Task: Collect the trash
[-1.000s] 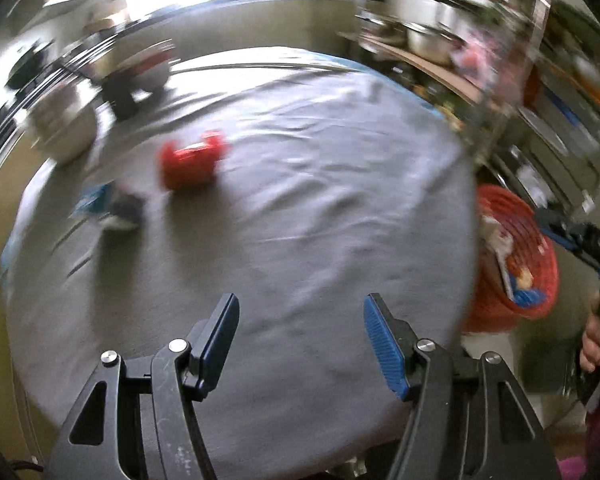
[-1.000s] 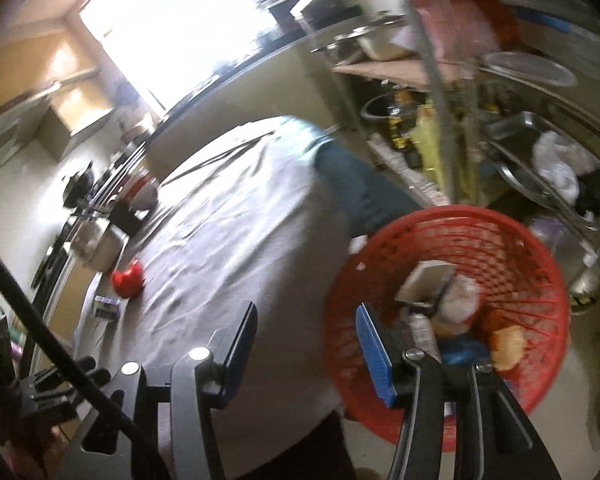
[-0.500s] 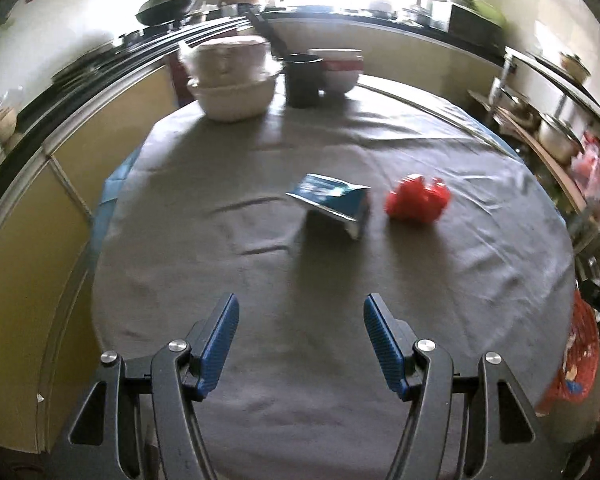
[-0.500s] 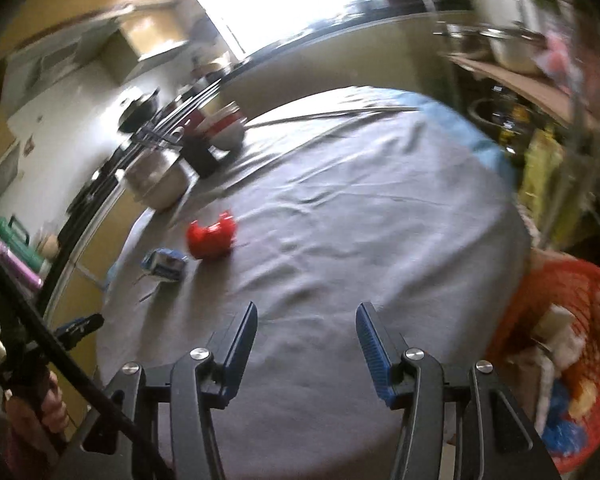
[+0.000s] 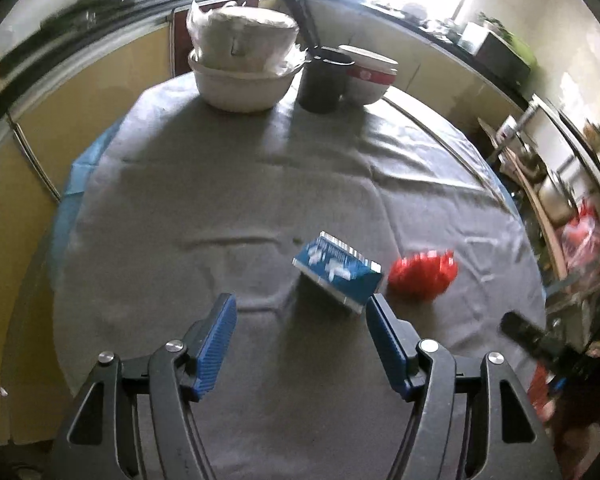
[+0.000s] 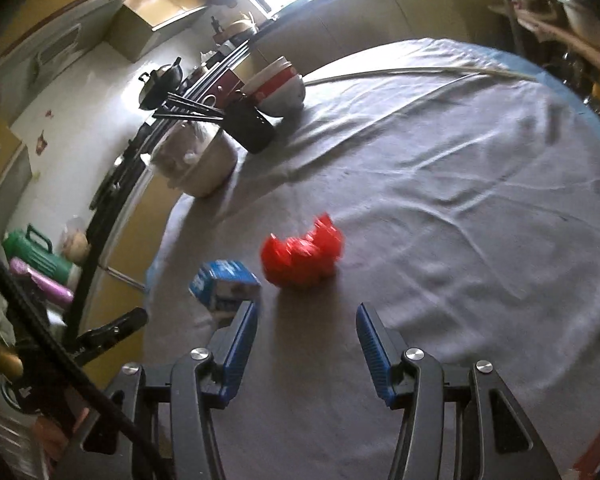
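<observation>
Both grippers, jaws wide and empty, hover over the grey tablecloth [image 5: 260, 420]: left gripper [image 5: 300, 344] near the blue carton [image 5: 337, 270], right gripper [image 6: 306, 344] near the crumpled red wrapper [image 6: 302, 257]. Best practice: centre each item between the pads before closing.

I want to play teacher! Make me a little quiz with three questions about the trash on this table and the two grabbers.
1. True or false: the left gripper is holding the blue carton.
2. Which piece of trash lies ahead of the right gripper's open fingers? A. crumpled red wrapper B. black cup C. white bowl
3. Fill in: the trash lies on a gray ____.

Key: 1 false, both grippers are open and empty; 2 A; 3 tablecloth.
</observation>
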A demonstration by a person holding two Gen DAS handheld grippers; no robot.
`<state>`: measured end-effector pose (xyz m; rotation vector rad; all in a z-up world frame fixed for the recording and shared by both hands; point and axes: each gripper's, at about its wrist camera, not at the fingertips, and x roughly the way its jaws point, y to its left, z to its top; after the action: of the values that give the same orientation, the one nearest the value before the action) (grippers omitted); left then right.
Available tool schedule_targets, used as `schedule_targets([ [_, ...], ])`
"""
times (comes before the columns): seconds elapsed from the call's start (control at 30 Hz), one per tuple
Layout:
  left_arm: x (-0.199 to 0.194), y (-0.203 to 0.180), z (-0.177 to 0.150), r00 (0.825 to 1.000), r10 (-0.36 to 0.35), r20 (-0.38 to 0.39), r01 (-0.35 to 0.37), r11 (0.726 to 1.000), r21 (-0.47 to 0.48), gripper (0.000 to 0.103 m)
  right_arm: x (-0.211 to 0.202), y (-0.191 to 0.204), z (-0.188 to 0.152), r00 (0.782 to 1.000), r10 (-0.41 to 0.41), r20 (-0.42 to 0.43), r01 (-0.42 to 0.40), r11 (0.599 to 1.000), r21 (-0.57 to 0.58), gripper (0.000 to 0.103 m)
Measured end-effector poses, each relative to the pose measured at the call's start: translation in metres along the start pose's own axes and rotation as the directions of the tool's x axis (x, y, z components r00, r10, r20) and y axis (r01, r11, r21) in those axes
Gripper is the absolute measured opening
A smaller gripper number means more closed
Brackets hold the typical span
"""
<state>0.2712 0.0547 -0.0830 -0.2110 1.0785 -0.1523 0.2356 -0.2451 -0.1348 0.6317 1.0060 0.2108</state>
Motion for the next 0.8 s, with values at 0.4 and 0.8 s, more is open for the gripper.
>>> schedule_targets([
  [0.4,0.061,-0.004,0.037,0.984,-0.066,-0.165,0.019,0.962,-0.271,0.068,0.071,-0.014,0.035,0.997,0.015,-0.075,0.009,0.953,0.302,0.055],
  [0.8,0.097,-0.006,0.03,0.969,-0.087,-0.23,0.005,0.942,-0.337,0.068,0.109,-0.017,0.039,0.995,-0.025,-0.097,0.061,0.918,0.391,0.055],
])
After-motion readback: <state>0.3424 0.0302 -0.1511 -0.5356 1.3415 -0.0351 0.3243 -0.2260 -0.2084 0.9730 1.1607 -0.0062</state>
